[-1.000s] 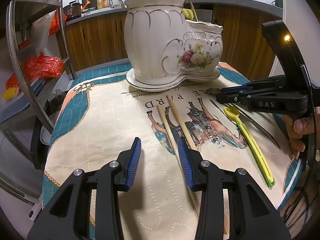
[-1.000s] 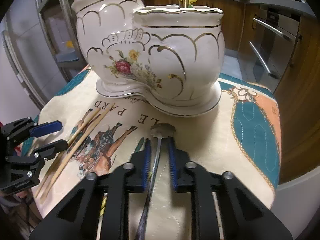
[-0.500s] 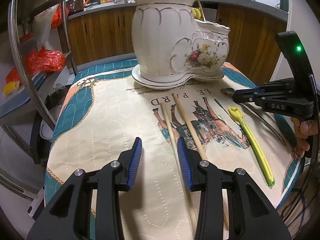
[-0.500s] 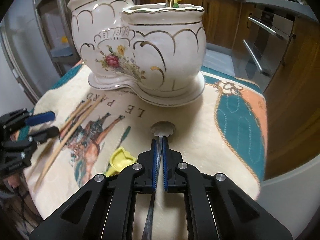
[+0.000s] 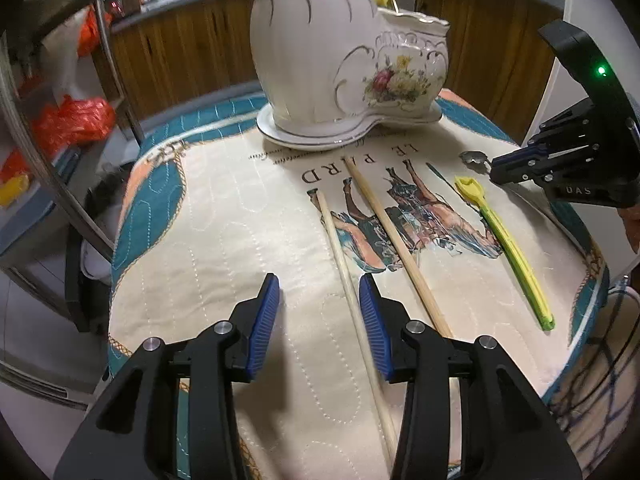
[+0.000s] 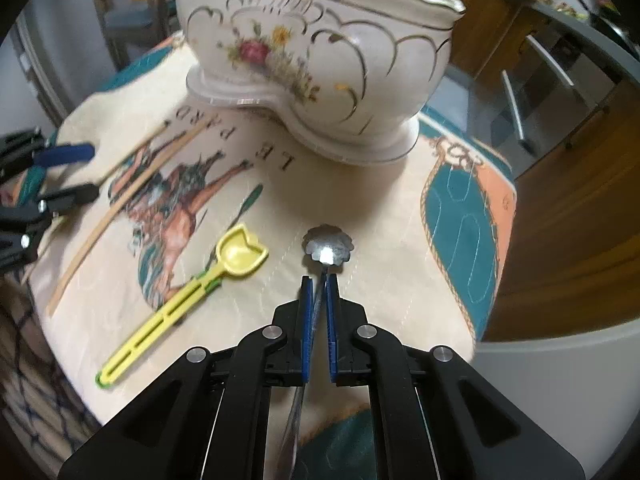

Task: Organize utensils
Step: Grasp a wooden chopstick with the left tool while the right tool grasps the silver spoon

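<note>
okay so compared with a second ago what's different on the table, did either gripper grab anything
The right gripper closed its jaws on the metal spoon, which had lain between them a second ago. The left gripper shifted so one wooden chopstick now lies between its jaws, which are opening; it grips nothing. The other chopstick, the yellow spoon and the ceramic holder stayed on the cloth as before.

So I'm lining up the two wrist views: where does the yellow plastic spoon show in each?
Left wrist: yellow spoon lies right of centre, beside the chopsticks.
Right wrist: yellow spoon lies lower left, left of the right gripper.
Shared landmark: the floral ceramic holder.
</note>
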### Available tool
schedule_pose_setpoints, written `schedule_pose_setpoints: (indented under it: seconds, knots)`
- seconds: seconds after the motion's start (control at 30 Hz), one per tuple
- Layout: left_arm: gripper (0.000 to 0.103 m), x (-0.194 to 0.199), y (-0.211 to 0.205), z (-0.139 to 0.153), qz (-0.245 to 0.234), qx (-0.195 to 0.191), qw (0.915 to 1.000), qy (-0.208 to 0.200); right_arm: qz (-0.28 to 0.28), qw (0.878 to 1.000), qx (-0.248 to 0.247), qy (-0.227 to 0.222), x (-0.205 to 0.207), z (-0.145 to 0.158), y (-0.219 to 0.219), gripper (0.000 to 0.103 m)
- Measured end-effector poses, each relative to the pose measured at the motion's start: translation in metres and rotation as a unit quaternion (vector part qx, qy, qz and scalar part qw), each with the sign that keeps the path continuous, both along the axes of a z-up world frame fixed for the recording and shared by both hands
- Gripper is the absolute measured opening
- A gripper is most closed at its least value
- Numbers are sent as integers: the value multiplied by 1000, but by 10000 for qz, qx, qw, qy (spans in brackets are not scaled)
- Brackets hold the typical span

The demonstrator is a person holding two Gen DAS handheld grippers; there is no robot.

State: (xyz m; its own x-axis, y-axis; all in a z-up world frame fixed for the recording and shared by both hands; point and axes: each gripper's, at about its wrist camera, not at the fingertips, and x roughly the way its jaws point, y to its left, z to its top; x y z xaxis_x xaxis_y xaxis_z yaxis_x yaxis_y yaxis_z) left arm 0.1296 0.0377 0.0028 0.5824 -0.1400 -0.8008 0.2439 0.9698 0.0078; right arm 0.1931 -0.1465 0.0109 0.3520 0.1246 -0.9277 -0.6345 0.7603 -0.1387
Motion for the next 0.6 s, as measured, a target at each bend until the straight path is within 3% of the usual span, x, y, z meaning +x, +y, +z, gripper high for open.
schedule_pose_setpoints:
  seconds: [0.23, 0.6]
  knots:
    - [44, 24, -6, 4, -300, 307, 9972, 606, 38, 9984, -322, 470, 11, 1, 9, 8]
    - [45, 54, -9, 5, -466, 484, 9889, 1326, -199, 9957, -255, 871, 27, 1, 2, 13]
